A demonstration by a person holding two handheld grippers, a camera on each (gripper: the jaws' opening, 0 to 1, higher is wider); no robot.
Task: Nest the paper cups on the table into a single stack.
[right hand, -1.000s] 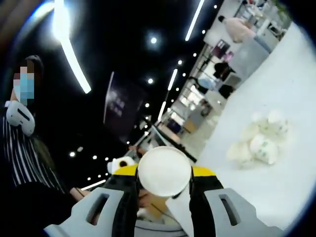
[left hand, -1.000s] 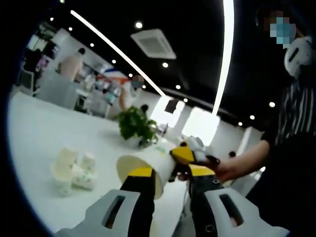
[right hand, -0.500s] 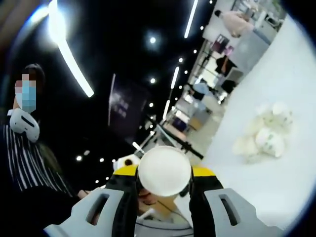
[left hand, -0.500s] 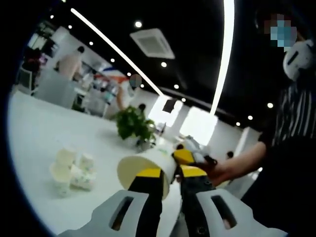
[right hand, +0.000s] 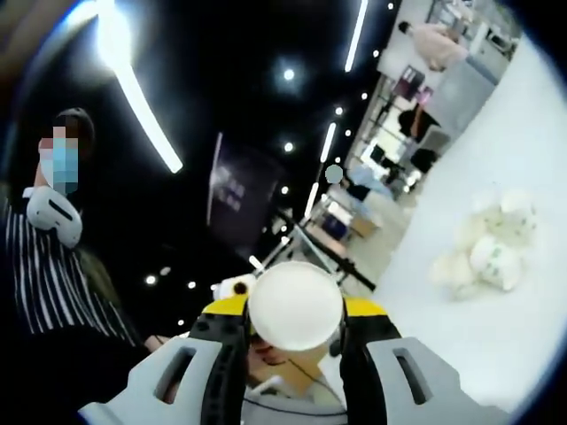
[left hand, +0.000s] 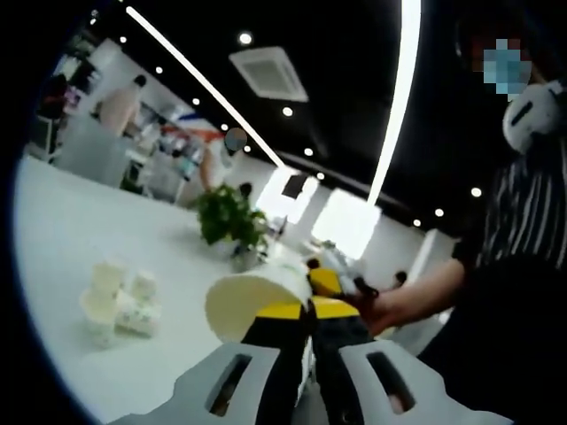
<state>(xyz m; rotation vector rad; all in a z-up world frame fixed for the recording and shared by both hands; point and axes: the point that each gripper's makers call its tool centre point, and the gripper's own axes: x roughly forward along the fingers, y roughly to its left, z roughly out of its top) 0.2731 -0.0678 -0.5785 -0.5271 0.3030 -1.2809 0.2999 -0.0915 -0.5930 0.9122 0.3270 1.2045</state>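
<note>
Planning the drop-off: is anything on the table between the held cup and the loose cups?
Nothing visible: bare white table lies between the held cup and the loose cups; the plant stands farther back.

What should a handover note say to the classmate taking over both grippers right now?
Right gripper: shut on the paper cup, base toward its camera, held in the air.
Left gripper: fingers closed on that cup's wall near the rim.
Loose cups sit clustered on the white table.
Done: one cup lifted.
Left: nest it with the loose cups into one stack.
</note>
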